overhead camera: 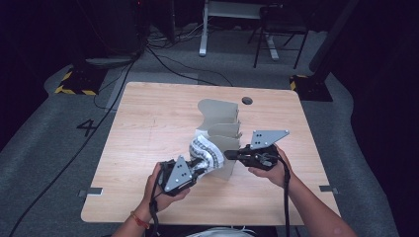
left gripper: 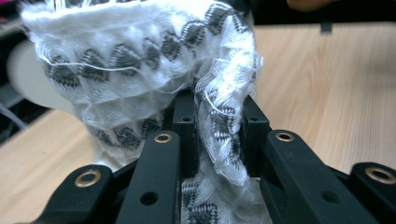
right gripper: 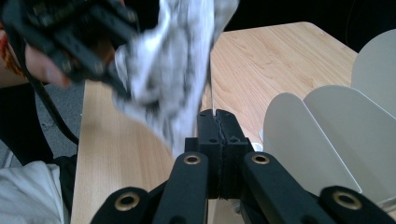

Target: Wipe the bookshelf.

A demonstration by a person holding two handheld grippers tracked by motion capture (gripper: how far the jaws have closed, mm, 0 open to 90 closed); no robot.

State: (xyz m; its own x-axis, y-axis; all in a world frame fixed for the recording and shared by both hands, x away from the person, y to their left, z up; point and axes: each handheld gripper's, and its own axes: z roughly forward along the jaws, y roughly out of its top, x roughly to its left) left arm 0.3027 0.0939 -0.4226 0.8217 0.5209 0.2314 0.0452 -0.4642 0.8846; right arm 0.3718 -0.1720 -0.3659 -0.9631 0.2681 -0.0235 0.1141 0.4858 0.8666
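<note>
High view: left gripper [overhead camera: 197, 170] clamped on a white cloth with dark zigzag pattern [overhead camera: 205, 153], cloth bunched just ahead of the jaws and lifted off the tabletop [overhead camera: 148, 128]. Right gripper [overhead camera: 231, 154] close beside it, pinching the edge of a near panel of a grey divider rack [overhead camera: 222, 123]; rack standing upright just beyond both grippers, several curved panels in a row.

Left gripper view: cloth [left gripper: 140, 70] squeezed between the jaws, hanging folds spilling above and in front; bare tabletop [left gripper: 327, 93] off to the right of the jaws.

Right gripper view: jaws pressed together on a thin panel edge [right gripper: 212, 98] rising straight ahead; cloth [right gripper: 177, 70] blurred, hanging just up-left of the jaws, with the other gripper [right gripper: 79, 37] above it. More rack panels [right gripper: 327, 140] to the right.

Judged progress: cloth picked up and rack steadied; still left, getting the cloth down into a slot between panels and letting go.
</note>
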